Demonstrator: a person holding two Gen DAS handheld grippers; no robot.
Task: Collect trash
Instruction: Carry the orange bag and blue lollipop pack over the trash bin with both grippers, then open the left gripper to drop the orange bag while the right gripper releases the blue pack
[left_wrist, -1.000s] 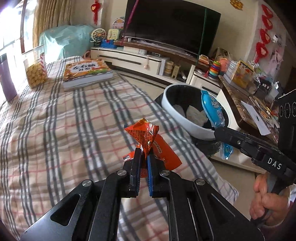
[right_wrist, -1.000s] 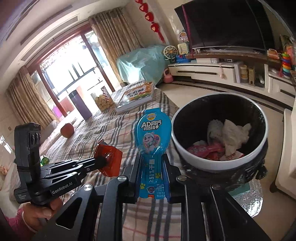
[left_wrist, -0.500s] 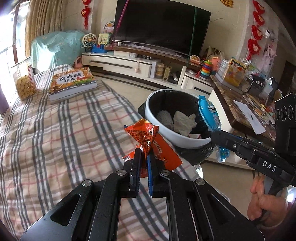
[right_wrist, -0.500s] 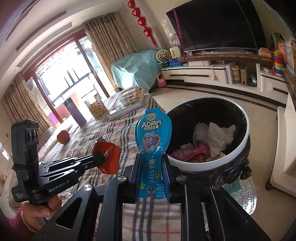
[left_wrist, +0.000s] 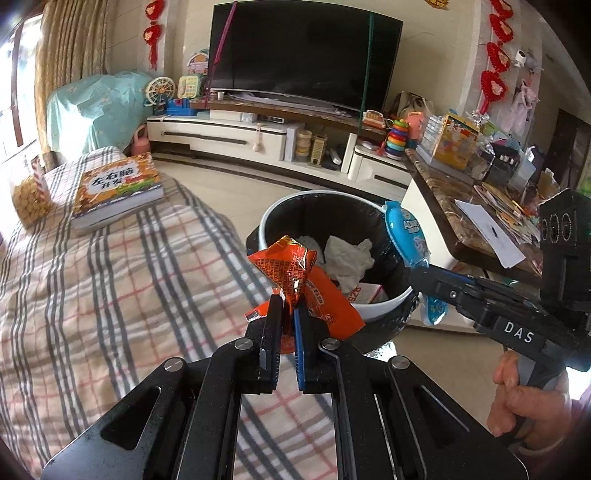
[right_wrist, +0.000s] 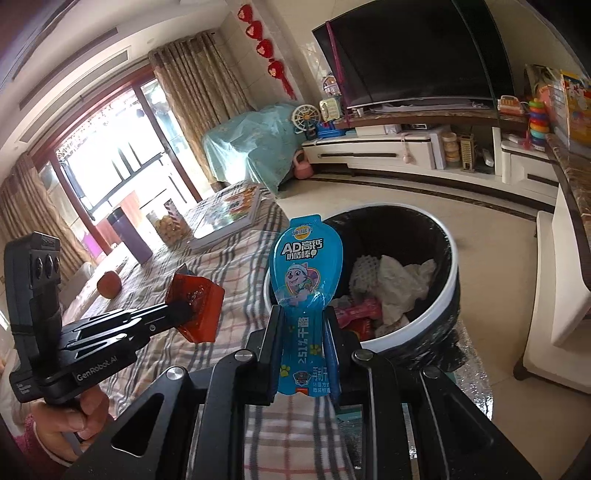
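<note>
Both wrappers now nearer bin (left_wrist: 384, 306): crumpled orange wrapper (left_wrist: 295, 273), flat blue wrapper (right_wrist: 304, 280)

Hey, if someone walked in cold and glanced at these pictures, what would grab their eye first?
Probably the two bright bits of trash: a crinkled orange foil snack wrapper pinched in the left hand-held gripper and a blue plastic cheese-stick wrapper clamped in the right hand-held gripper. Just beyond them, on the floor at the edge of the plaid cloth, stands the round white-rimmed black trash bin, already holding crumpled white paper.
</note>
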